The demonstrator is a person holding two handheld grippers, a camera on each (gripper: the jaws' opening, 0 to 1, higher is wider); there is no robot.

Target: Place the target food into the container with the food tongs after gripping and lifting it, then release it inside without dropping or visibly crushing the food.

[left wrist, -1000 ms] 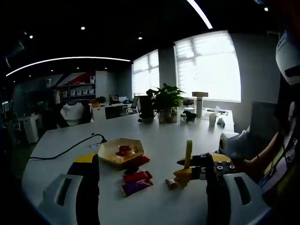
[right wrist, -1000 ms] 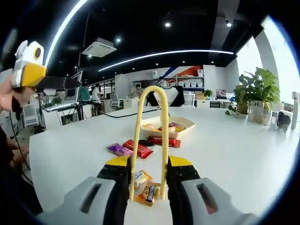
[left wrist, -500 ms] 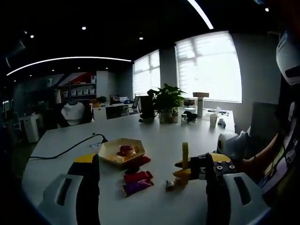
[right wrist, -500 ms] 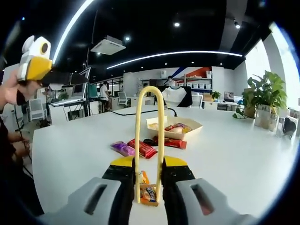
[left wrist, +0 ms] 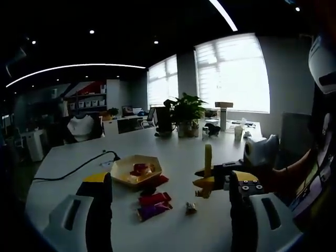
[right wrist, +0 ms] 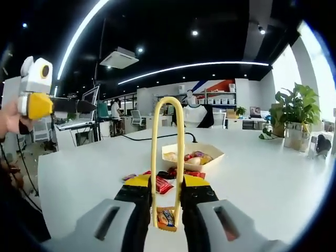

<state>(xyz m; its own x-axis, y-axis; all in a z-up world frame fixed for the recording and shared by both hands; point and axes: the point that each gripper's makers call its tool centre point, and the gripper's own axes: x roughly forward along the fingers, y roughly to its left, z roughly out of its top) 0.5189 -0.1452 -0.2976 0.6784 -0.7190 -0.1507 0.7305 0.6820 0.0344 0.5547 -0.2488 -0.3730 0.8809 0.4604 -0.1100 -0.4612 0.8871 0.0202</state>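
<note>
Snack packet, orange wrapper: sitting pinched between the tips of the yellow food tongs, which the right gripper is squeezing closed from both sides. In the left gripper view the tongs' tips appear clear of the white table, so the grip and lift are judged done; carrying to the container and letting go inside it are still outstanding.

Container, shallow cardboard tray already holding wrapped snacks: lying well ahead of the held packet, with loose packets resting on the table between the two. One further small packet is lying on the table just below the tongs.

Left gripper: hovering with its jaws spread wide and nothing between them, pointing across the table toward the container, well apart from it.

Right gripper: reaching level over the table, tongs standing upright in its jaws, aimed at the container.
</note>
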